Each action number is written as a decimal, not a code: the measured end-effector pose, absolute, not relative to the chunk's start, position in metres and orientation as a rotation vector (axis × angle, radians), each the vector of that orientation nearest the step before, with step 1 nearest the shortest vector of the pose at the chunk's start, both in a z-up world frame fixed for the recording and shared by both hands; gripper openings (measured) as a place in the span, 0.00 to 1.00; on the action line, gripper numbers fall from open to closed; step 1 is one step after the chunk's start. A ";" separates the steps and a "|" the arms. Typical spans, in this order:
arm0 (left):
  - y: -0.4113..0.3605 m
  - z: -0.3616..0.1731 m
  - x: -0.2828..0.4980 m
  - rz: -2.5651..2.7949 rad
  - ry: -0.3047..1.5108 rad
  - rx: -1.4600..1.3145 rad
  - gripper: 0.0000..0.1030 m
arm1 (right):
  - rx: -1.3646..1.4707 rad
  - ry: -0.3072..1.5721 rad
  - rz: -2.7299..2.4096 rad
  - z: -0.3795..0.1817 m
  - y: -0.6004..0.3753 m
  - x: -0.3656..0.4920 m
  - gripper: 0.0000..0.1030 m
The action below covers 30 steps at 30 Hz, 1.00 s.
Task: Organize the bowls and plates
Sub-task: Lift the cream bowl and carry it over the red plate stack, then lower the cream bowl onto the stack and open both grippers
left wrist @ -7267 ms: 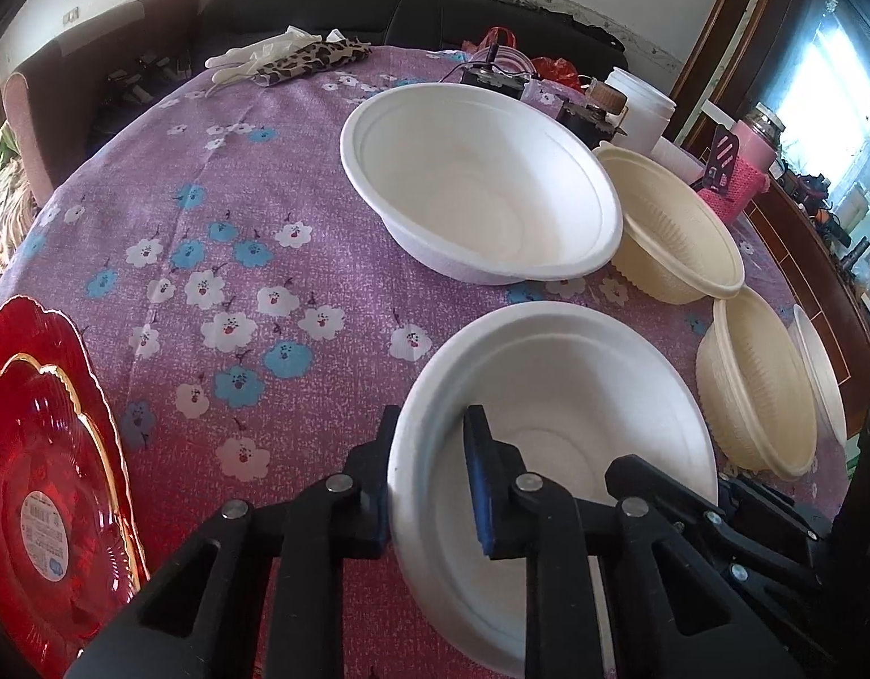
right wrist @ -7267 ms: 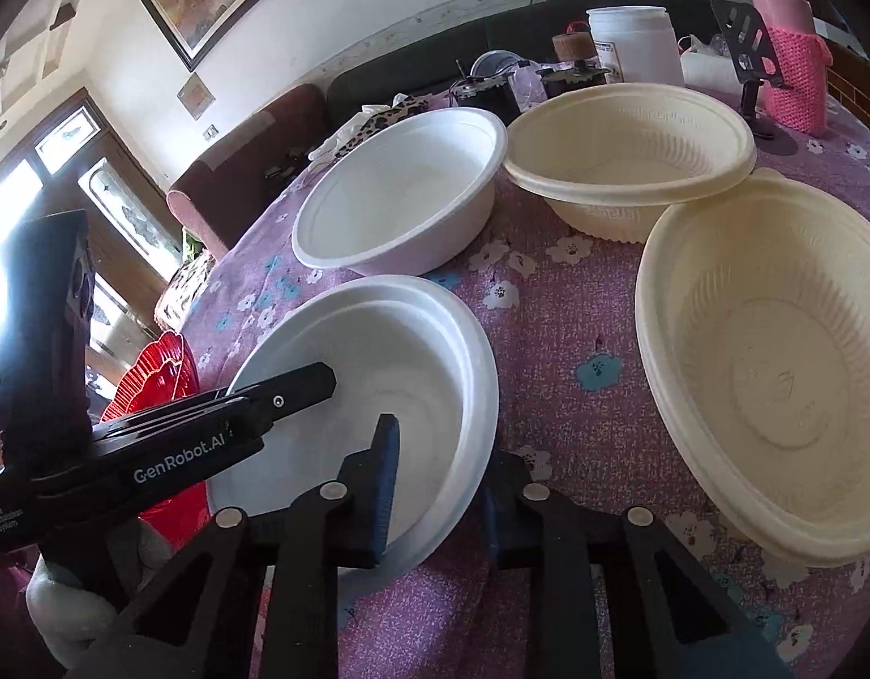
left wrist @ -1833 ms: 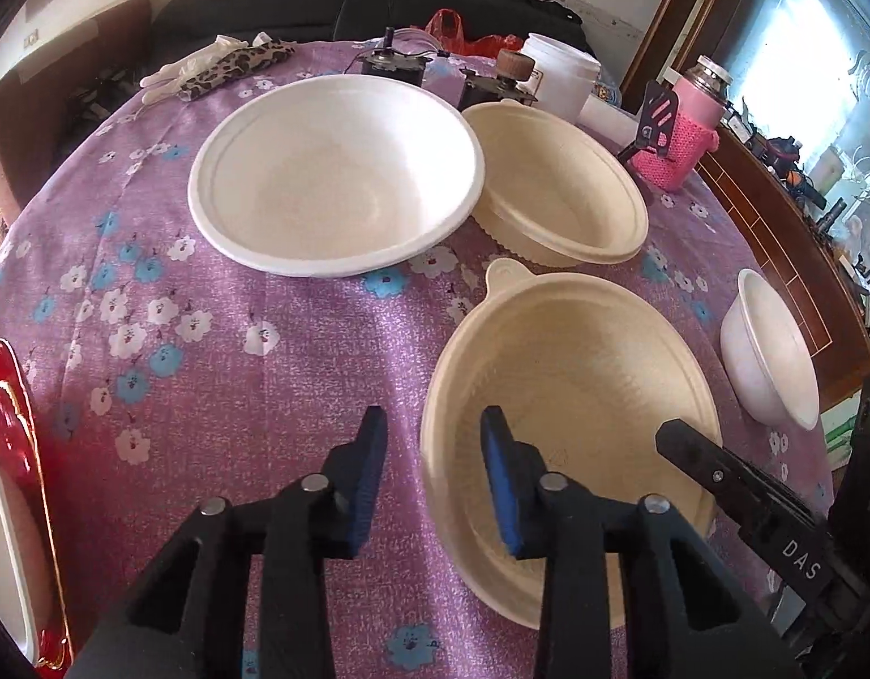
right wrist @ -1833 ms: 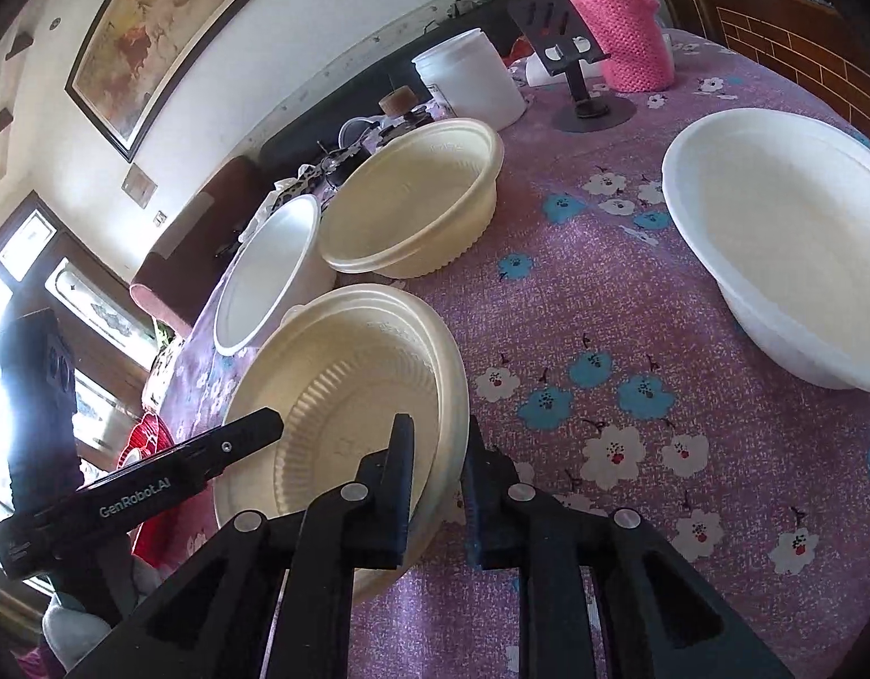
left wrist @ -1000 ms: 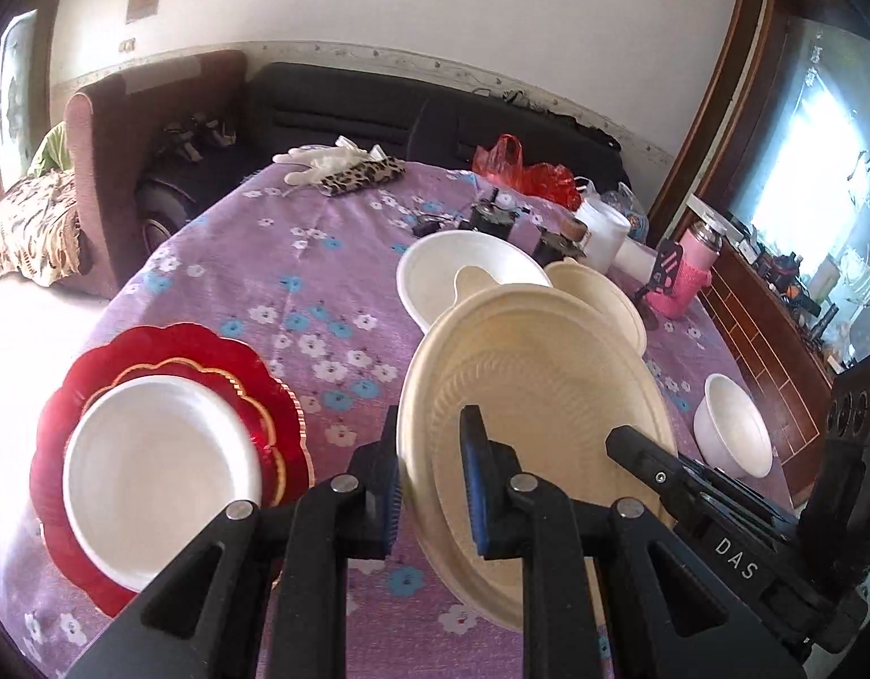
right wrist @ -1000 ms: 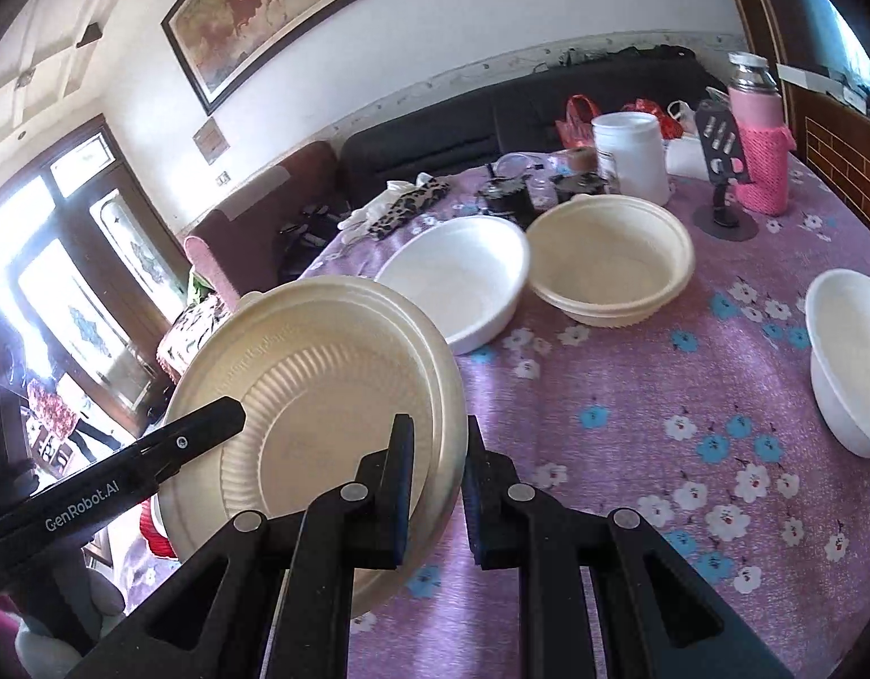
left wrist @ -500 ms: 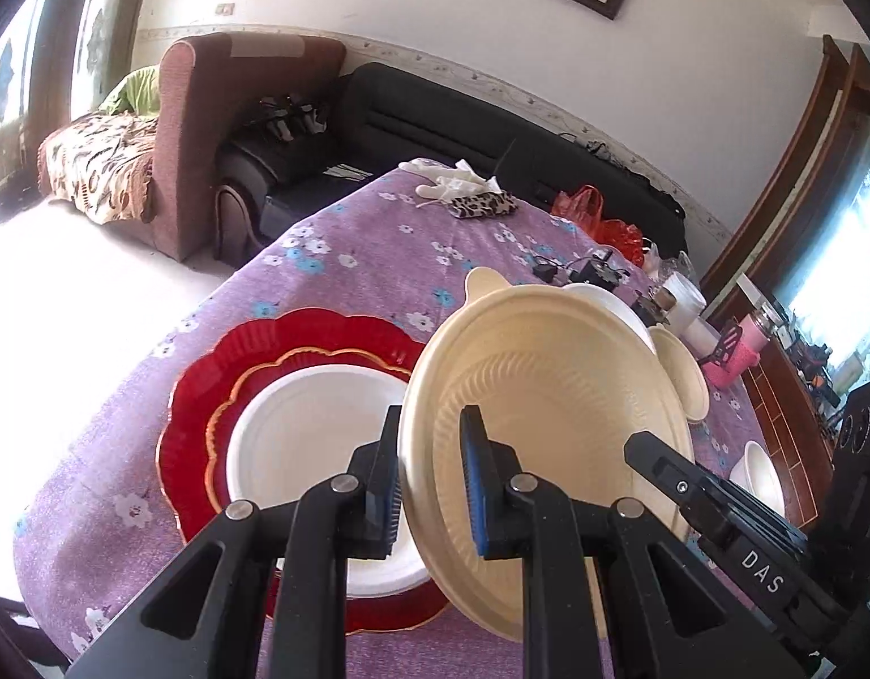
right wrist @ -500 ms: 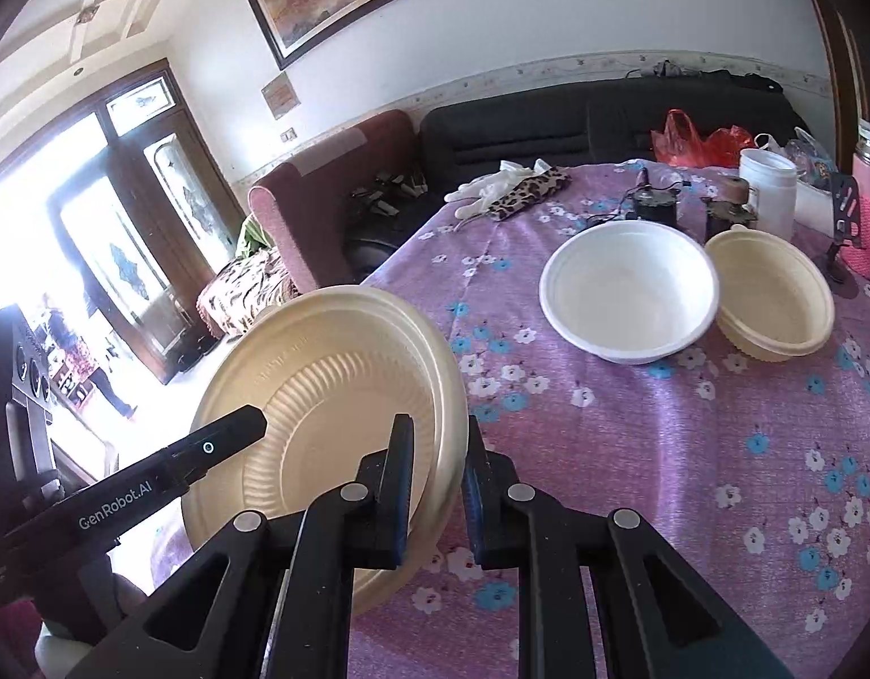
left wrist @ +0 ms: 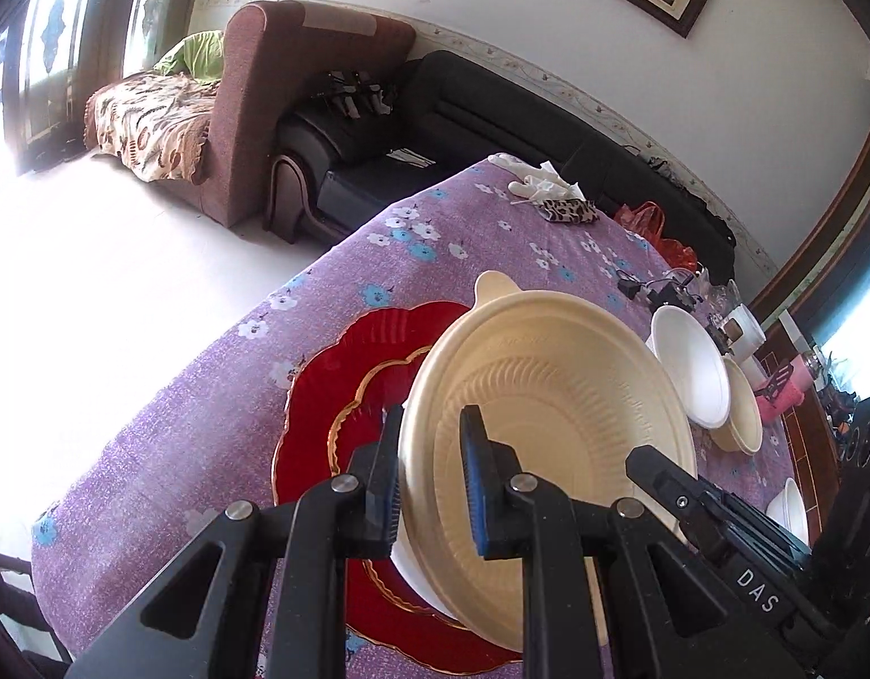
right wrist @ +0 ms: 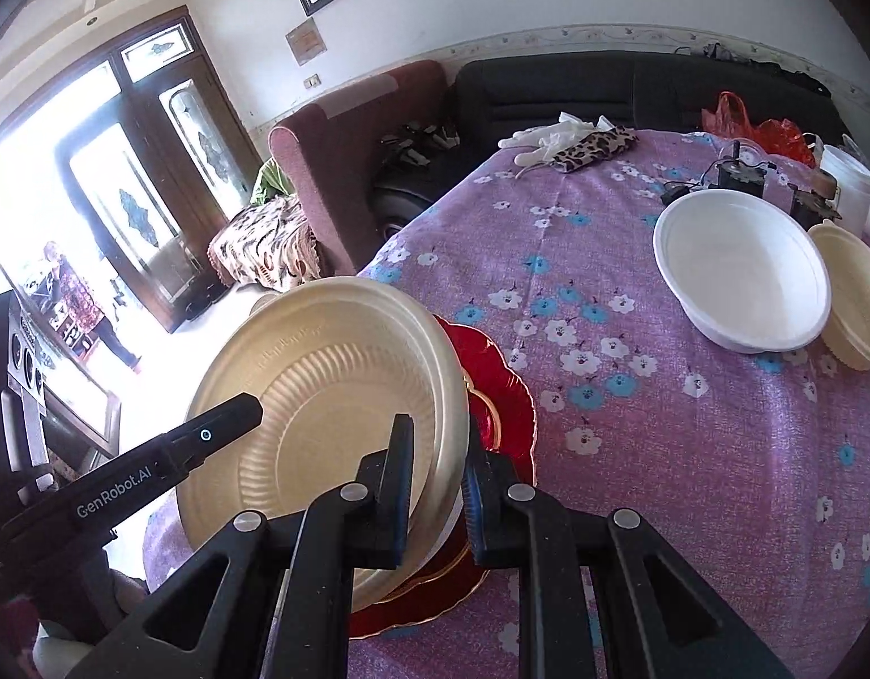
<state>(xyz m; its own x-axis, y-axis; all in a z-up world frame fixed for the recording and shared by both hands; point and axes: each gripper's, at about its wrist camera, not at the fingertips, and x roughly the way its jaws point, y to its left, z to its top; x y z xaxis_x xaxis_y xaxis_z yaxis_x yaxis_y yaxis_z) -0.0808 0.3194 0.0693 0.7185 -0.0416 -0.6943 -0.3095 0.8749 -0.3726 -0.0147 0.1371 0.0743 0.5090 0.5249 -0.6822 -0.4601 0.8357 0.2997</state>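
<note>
Both grippers hold one cream ribbed bowl by opposite rims, tilted just above the red scalloped plates. My left gripper is shut on its near rim. My right gripper is shut on the other rim of the cream bowl. A white bowl's edge peeks out under it on the red plates. A white bowl and a second cream bowl sit further along the table.
The purple flowered tablecloth covers the round table; its edge drops off left of the red plates. A small white bowl sits at the right. Jars, a pink bottle, gloves and gadgets lie at the far side.
Both grippers have carried the cream bowl left across the table and lowered it over the red plates, now covering most of the white bowl there.
</note>
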 end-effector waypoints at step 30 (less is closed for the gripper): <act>0.320 0.083 -0.094 0.241 0.698 -0.442 0.65 | 0.121 0.898 0.570 0.056 0.138 -0.005 0.44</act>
<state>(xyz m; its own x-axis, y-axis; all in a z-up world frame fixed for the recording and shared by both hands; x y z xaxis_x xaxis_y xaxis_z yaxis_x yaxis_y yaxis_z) -0.0940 0.3205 0.0828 0.7436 0.0674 -0.6653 -0.3574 0.8809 -0.3103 -0.0053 0.1379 0.0563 0.4864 0.5166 -0.7047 -0.4177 0.8458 0.3318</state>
